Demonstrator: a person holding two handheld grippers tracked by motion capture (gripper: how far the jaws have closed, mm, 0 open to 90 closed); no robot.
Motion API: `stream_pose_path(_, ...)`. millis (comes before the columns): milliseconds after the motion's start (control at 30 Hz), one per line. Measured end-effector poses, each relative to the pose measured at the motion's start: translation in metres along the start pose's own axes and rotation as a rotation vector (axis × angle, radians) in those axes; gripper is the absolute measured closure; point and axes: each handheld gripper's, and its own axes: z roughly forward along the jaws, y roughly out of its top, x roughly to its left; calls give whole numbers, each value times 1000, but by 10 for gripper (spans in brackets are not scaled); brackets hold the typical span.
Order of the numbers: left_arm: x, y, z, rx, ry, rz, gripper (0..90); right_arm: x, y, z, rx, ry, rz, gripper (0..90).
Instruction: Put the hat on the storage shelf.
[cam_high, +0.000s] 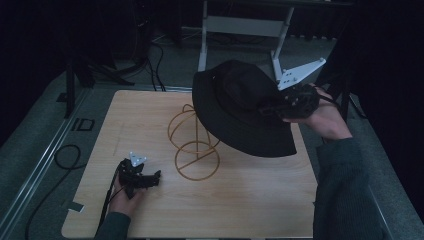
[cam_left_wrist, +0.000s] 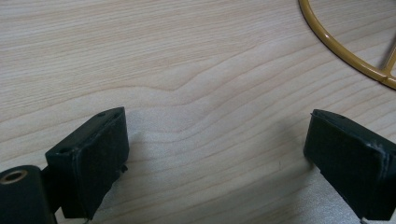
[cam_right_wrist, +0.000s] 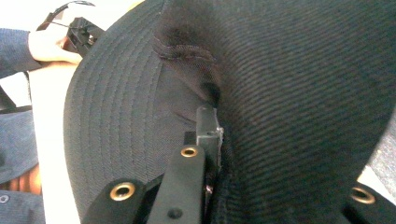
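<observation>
A black bucket hat (cam_high: 240, 107) hangs tilted in the upper centre of the high view, above the wooden table (cam_high: 250, 200), its brim just over the gold wire stand (cam_high: 192, 145). My right gripper (cam_high: 272, 106), at the upper right, is clamped on the hat's crown, fabric bunched between its jaws. At the lower left, my left gripper (cam_high: 152, 179) rests low over bare wood, jaws wide apart, near the stand's base ring.
</observation>
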Motion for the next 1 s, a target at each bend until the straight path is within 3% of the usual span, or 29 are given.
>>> stream_pose_path(433,0,0,0,-1,0,0,70,5,13,6,-4,11,-22,867)
stream_pose_path(1000,0,0,0,-1,0,-2,70,14,35,30,6,46,-58,859)
